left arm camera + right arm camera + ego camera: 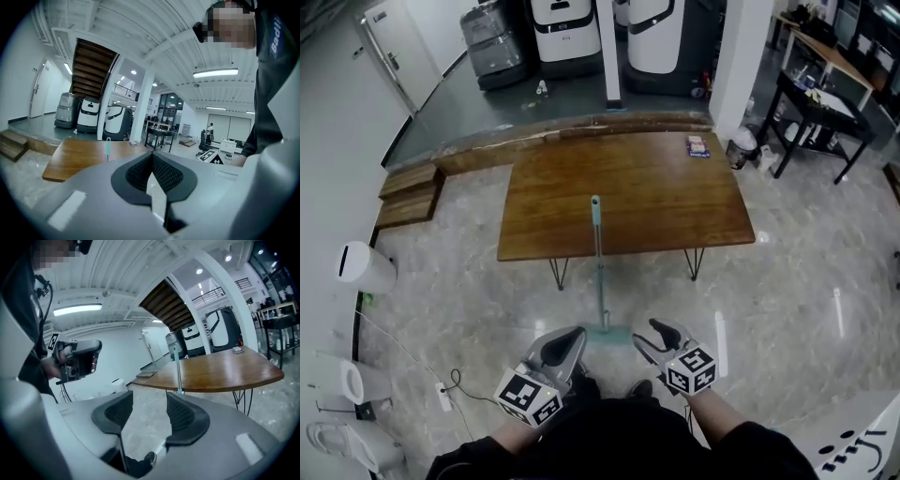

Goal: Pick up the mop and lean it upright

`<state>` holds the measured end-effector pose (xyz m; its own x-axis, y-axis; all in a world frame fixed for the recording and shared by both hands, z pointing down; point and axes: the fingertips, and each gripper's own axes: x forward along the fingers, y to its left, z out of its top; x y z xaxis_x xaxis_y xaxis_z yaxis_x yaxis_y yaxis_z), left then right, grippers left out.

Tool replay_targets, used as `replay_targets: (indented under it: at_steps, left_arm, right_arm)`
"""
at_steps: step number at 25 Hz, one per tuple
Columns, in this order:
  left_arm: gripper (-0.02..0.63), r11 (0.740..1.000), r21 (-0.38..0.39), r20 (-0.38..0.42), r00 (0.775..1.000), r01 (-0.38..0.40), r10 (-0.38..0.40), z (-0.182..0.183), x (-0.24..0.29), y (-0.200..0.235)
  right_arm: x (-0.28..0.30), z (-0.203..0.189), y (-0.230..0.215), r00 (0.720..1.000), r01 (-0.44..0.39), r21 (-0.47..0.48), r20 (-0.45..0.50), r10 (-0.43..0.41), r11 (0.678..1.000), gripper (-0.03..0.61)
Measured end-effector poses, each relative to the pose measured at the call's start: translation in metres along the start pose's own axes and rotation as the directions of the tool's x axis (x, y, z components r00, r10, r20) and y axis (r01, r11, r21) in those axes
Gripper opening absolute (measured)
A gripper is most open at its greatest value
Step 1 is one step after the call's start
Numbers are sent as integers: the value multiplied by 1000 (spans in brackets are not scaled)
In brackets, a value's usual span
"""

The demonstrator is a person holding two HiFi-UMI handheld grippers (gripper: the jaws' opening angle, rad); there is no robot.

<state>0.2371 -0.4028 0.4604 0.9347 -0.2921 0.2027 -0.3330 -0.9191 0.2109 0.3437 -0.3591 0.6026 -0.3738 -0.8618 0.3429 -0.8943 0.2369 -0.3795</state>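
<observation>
Against the table's [675,187] near edge the mop [596,214] leans upright, job seemingly done, with the left gripper [570,337] closed on nothing and the right gripper [651,333] apart and empty, so backing away looks the only move left.

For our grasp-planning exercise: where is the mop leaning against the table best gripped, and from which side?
Probably the mop on its thin pole, just below the table edge, from the near side: it stands almost upright, and the table blocks the far side.
</observation>
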Motion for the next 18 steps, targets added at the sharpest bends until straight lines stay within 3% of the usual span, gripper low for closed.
replay_targets:
  at_steps: [4, 8, 14, 18]
  left_arm:
    - [18, 1000, 8, -10, 1000, -8, 8, -2, -19, -12]
    - [18, 1000, 7, 10, 1000, 14, -15, -7, -44, -10]
    - [18, 996, 56, 10, 998, 65, -66, -18, -97, -13]
    - [18, 988, 120, 13, 994, 102, -104, -26, -139, -13]
  right_arm:
    - [-13, -9, 31, 999, -38, -17, 9, 38, 999, 169]
    - [-17, -5, 67, 999, -46, -53, 5, 47, 997, 164]
    - [-26, -8, 124, 992, 126, -158, 24, -124, 979, 79]
    - [-22, -11, 182, 984, 175, -192, 54, -168, 966, 3]
